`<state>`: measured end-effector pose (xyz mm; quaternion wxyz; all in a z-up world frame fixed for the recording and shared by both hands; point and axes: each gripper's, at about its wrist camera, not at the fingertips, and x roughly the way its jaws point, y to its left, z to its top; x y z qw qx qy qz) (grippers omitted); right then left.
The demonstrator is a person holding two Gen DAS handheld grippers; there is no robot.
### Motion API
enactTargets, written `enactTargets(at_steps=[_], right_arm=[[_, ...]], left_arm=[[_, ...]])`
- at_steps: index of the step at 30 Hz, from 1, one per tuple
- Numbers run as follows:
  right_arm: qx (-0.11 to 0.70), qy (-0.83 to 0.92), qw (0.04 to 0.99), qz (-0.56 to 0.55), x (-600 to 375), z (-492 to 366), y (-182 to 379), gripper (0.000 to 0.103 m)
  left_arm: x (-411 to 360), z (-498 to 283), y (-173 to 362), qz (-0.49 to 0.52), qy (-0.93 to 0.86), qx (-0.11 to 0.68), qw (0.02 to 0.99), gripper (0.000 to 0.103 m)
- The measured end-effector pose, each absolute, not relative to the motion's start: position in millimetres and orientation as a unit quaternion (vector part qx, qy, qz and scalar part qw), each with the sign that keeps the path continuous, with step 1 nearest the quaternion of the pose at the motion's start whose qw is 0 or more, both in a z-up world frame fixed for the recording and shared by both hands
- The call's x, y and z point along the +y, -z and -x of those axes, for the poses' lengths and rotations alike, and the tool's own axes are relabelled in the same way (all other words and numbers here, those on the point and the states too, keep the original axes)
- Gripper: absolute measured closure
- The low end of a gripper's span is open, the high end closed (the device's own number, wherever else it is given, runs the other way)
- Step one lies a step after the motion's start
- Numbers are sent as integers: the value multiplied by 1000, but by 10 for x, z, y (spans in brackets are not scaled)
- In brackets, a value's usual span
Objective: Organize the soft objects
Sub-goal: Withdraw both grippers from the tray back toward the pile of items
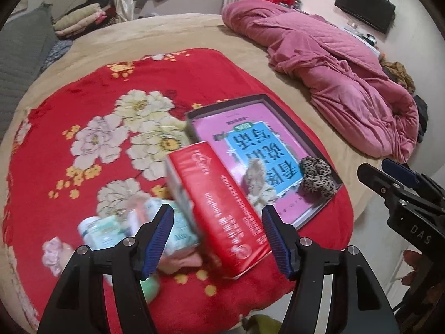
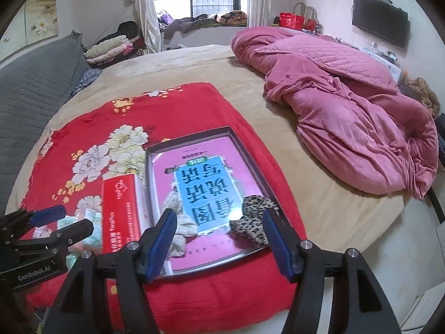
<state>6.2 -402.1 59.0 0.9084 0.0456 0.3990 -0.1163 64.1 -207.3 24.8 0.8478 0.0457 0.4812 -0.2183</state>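
Observation:
A shallow dark tray with a pink and blue printed bottom lies on the red floral blanket. In it lie a leopard scrunchie and a beige fluffy scrunchie. A red box stands left of the tray. Tissue packs and a pale pink scrunchie lie at its left. My left gripper is open above the red box. My right gripper is open above the tray's near edge.
A crumpled pink quilt lies on the beige bed at the right. A grey headboard cushion is at the left. Folded clothes sit at the far side. The bed edge and floor are at the right.

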Motion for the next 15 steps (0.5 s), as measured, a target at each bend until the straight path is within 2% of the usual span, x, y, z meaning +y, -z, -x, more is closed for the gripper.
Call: enactTargets(at_steps=[15], right_arm=[[377,84,922,-22,-3347,-27,-819,38]], left_arm=[[-1374,-466,-497,-18,197,456,868,34]])
